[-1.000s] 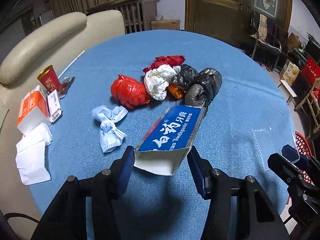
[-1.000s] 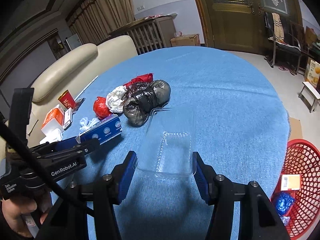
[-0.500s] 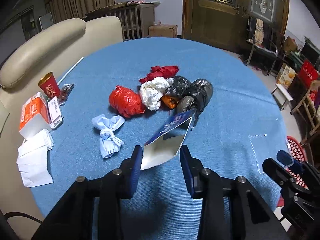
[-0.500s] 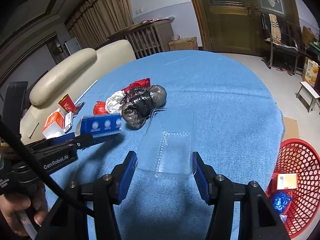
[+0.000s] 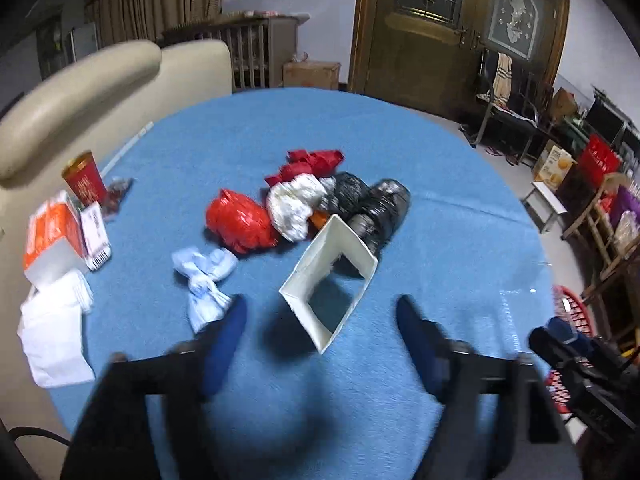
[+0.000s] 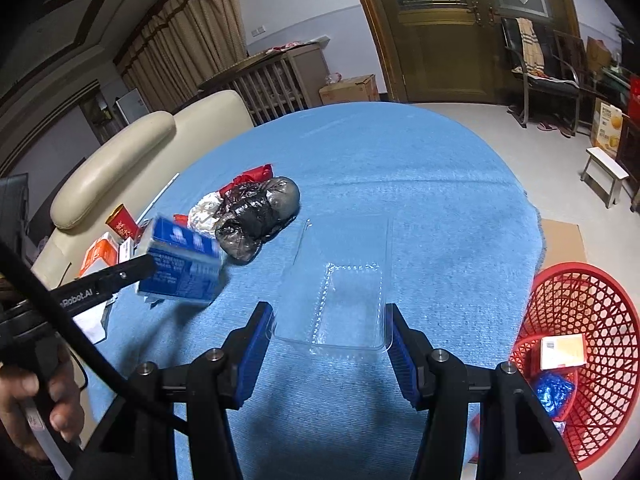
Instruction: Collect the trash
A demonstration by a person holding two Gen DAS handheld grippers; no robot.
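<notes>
Looking past my left gripper (image 5: 320,316), whose jaws have just been opening wide, I see the toothpaste box (image 5: 330,280) loose between them, touching neither pad, open end toward me, long axis running away toward the black bags (image 5: 372,208). My right gripper (image 6: 329,334) clamps the clear plastic tray (image 6: 340,288); the red basket (image 6: 576,344) sits right of it, beside the surface (image 6: 420,184).

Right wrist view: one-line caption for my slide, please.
Right tool grips a clear plastic tray over the blue table, red basket nearby.
</notes>
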